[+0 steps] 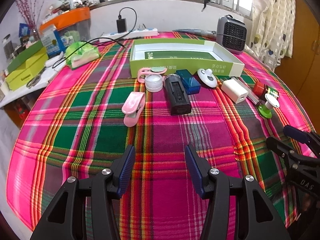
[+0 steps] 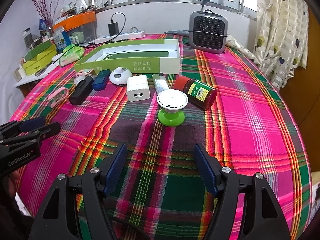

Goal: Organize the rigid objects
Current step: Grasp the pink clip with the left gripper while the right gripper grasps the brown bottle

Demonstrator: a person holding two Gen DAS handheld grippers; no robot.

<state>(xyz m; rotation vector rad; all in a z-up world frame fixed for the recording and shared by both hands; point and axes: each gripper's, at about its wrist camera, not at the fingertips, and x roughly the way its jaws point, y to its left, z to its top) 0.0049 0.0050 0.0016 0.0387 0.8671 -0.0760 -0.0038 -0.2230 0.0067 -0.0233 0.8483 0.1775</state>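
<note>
Green cardboard box (image 1: pixel 180 65) sat open at the far side of the plaid cloth (image 1: pixel 156 140), seemingly empty. Just before it lay everything unsorted: pink clip (image 1: pixel 133 108), black battery case (image 1: pixel 177 96), white charger (image 2: pixel 138 91), red-capped jar (image 2: pixel 198 93). Left gripper (image 1: pixel 158 170) and right gripper (image 2: pixel 160 168) hovered with jaws apart, holding nothing; sorting looked unstarted

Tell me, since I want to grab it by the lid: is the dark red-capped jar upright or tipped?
Tipped. The jar lies on its side on the plaid cloth, red cap pointing toward the green box, label facing up.
</note>
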